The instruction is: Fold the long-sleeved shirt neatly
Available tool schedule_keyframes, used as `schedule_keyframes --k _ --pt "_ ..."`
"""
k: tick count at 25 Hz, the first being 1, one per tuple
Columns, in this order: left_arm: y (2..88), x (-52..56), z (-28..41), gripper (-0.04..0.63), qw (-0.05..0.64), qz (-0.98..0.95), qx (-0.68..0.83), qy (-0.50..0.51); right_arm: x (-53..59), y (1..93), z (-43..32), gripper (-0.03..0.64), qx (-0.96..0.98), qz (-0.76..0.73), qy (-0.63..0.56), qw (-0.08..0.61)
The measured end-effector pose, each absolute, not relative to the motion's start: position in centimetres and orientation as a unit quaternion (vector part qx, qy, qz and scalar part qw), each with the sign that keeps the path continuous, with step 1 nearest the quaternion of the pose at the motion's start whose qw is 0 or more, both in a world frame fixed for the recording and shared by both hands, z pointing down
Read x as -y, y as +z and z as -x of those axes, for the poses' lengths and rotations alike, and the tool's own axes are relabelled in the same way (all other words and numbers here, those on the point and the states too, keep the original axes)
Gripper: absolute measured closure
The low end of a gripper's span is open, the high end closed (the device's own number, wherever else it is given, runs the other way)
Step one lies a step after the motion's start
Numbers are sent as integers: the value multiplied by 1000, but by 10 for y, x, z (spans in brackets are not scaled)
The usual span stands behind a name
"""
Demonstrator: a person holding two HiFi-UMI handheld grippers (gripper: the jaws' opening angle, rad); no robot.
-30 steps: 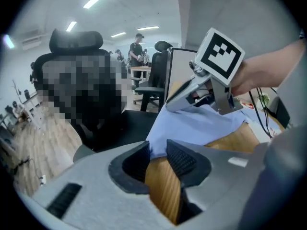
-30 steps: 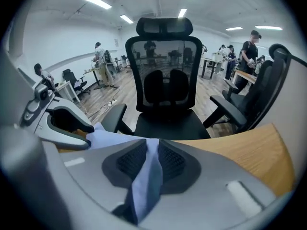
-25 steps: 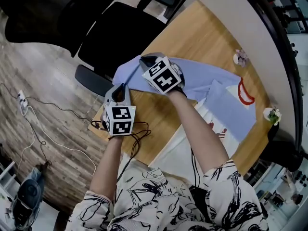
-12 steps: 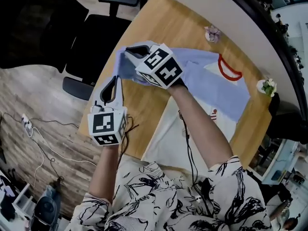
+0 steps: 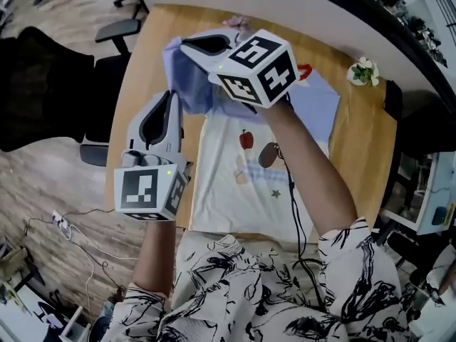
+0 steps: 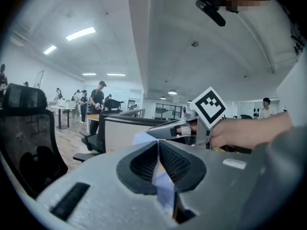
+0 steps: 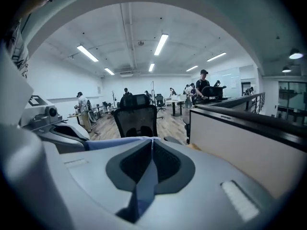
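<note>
Left gripper [image 5: 172, 97], nearest me, is pinched tight on a bit of pale blue fabric. The right gripper [image 5: 187, 45] just past it is clamped on the same edge. Both have swung way up off the table in the last second, so I'd say the fold-over is underway. The long-sleeved shirt [image 5: 242, 184] trails from them onto the wooden table [image 5: 139, 55], white printed front up, red collar [image 5: 305, 70] at the far end.

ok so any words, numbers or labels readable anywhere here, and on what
No readable words or numbers in any view.
Grey left gripper and right gripper cubes: black-and-white square patterns, no letters.
White and light blue long-sleeved shirt: printed pictures only, no lettering visible.
</note>
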State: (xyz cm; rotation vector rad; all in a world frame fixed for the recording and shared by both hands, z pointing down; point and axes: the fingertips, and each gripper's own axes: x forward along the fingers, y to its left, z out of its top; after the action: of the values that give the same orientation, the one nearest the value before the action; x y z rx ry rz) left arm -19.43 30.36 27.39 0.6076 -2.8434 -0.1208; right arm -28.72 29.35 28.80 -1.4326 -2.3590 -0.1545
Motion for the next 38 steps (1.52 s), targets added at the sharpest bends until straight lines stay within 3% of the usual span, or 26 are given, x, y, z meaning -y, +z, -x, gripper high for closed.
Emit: schedule_keyframes --k 4,8,15,31,32,35,38 --pt "268 -233 188 574 122 -247 961 -22 -228 282 278 595 848 493 -59 186" --pt "302 -154 182 574 174 -314 933 12 -156 315 272 595 861 469 -48 193" --pt "397 -57 181 574 251 -355 899 54 -35 426 260 594 889 365 -32 274" --pt "520 20 184 571 328 -383 855 122 40 553 260 566 863 330 -50 379" --pt "523 24 182 561 325 -390 853 123 47 557 260 540 861 327 -49 386" --pt "518 25 171 437 319 -416 845 105 72 553 261 497 868 308 -39 387" --pt "497 -9 169 399 307 -409 855 86 82 518 262 436 887 290 -52 355"
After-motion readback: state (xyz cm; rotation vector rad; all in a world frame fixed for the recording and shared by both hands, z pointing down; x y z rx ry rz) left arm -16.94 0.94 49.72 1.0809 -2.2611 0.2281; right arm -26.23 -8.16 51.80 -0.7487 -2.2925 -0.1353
